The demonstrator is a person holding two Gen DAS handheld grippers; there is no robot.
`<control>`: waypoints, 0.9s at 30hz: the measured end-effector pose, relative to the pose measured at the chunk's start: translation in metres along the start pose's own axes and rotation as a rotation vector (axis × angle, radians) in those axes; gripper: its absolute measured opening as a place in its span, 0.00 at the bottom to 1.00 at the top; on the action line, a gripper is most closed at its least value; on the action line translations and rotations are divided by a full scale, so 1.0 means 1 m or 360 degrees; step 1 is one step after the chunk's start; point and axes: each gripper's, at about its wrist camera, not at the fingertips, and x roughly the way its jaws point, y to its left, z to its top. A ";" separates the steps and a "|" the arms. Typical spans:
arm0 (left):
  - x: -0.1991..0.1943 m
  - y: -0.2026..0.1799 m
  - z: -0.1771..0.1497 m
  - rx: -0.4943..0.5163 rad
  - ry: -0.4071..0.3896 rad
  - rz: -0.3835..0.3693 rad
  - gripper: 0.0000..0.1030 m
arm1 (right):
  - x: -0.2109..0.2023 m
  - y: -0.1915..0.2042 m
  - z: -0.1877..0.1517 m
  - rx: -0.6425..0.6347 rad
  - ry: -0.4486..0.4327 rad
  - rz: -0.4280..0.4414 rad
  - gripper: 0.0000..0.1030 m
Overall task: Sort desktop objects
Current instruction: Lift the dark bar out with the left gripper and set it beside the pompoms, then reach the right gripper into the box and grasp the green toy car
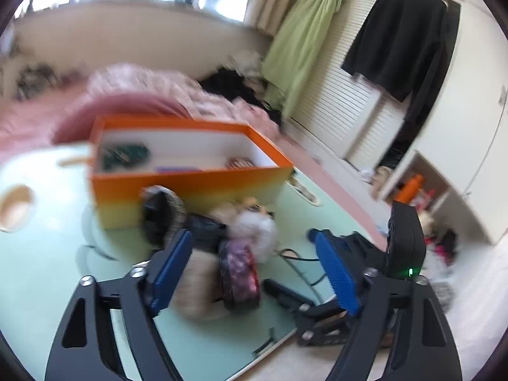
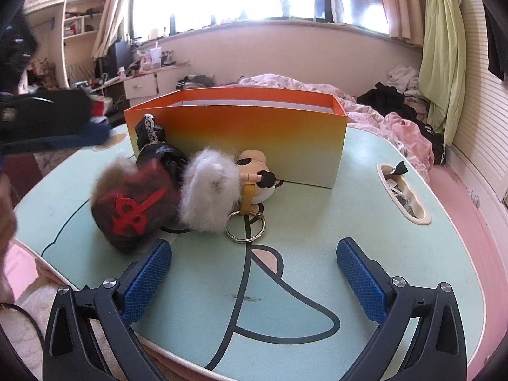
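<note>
Here, the orange box point(image 2: 235, 136) serves as the landmark; it stands on the pale green table point(image 2: 317, 254), open side up.

The left wrist view alone looks into the box: a dark green item point(image 1: 123, 155) lies at its left end, a flat purple item point(image 1: 177, 169) near the middle and a small patterned item point(image 1: 239, 162) at the right end. This view is blurred, so finer detail cannot be told.

The right wrist view alone shows the pile in front of the box sharply: a dark pouch with a red emblem point(image 2: 136, 203), a white fur pompom point(image 2: 209, 190) touching it, a cartoon-mouse keychain point(image 2: 257, 174) against the box wall, and a metal key ring point(image 2: 245, 225) just in front.

The left gripper point(image 1: 254, 266) stands wide, jaws empty, with the pile ahead of it. The right gripper point(image 2: 254, 273) is also wide and empty, over bare table in front of the key ring.

To the right of the box the table is bare up to an oval slot point(image 2: 403, 190) near the edge. The near table edge runs just below the right gripper.
</note>
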 end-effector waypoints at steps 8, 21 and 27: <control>-0.010 0.010 -0.054 0.0102 0.0123 0.0459 0.79 | -0.001 -0.001 0.001 -0.0001 0.0001 -0.0005 1.00; 0.020 0.024 -0.066 0.0120 0.0087 0.0593 1.00 | -0.023 -0.018 0.053 0.0166 -0.0108 0.0238 1.00; 0.024 0.025 -0.065 0.0122 0.0081 0.0595 1.00 | 0.041 -0.002 0.158 0.0165 0.0254 0.0432 0.88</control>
